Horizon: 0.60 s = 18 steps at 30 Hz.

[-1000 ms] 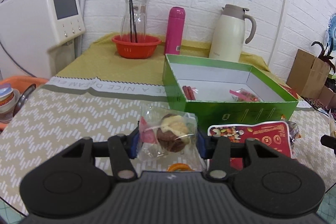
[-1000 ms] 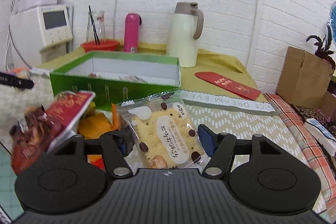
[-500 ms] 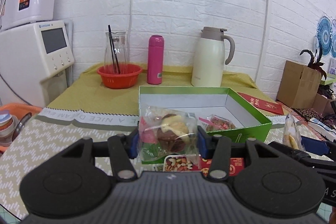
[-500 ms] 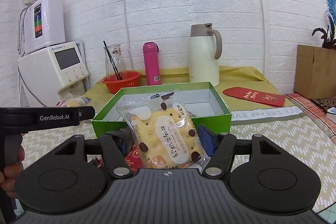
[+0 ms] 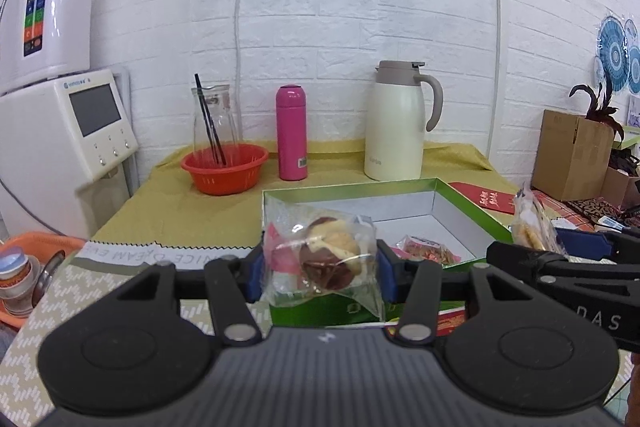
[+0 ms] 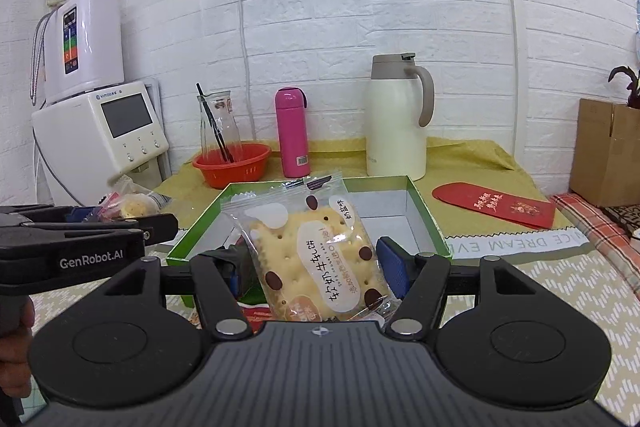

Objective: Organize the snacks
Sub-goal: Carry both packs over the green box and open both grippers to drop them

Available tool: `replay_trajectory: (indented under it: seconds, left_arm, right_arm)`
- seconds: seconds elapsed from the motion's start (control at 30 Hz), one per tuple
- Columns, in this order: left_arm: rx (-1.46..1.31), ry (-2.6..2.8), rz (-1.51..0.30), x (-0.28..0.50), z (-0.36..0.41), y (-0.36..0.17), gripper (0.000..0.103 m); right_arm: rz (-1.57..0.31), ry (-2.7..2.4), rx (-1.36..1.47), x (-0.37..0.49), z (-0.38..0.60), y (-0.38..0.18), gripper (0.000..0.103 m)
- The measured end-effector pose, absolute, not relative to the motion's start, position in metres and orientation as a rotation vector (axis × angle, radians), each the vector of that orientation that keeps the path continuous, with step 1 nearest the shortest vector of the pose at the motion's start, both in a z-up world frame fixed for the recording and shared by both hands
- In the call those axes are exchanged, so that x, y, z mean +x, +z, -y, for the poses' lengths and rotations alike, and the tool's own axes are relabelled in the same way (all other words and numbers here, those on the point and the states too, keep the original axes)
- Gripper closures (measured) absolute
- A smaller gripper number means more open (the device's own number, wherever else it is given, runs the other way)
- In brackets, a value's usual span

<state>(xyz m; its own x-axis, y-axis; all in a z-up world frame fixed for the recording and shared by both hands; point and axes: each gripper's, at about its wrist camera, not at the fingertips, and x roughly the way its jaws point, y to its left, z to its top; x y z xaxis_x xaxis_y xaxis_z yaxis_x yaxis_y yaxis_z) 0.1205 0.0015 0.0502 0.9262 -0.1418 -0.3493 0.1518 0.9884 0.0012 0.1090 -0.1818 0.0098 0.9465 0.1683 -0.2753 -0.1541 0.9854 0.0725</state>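
Observation:
My left gripper [image 5: 320, 269] is shut on a clear packet with a brown and cream pastry [image 5: 326, 259], held just in front of the open green box [image 5: 476, 213]. My right gripper [image 6: 314, 267] is shut on a clear packet of cream crackers [image 6: 316, 259], also raised before the green box [image 6: 428, 219]. Each gripper shows at the edge of the other's view: the right one [image 5: 560, 251] with its cracker packet [image 5: 530, 225], the left one [image 6: 100, 223] with its pastry packet [image 6: 134, 205]. A small red snack packet [image 5: 426, 249] lies inside the box.
At the back of the table stand a red basket with a glass jar [image 5: 224, 167], a pink bottle [image 5: 292, 133] and a cream thermos jug [image 5: 396, 123]. A white appliance [image 5: 68, 135] stands left. A red envelope [image 6: 496, 205] lies right of the box; cardboard boxes [image 5: 572, 155] far right.
Both grippers have risen with their packets and come up to the green box, whose inside now shows over its near wall. The snack packets on the table have dropped almost out of view.

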Motion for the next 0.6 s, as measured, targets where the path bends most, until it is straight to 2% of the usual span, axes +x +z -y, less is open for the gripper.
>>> replay_trajectory:
  seconds: [0.4,0.6]
  left_arm:
    - [0.011,-0.139,-0.372,0.176,-0.008,0.040,0.051]
    - [0.053,-0.163,-0.412,0.222,0.010,0.023,0.052]
  right_arm:
    - [-0.299,0.094,0.119,0.150,0.226,-0.001,0.001]
    - [-0.282,0.138,0.087,0.188,0.211,0.004,0.001]
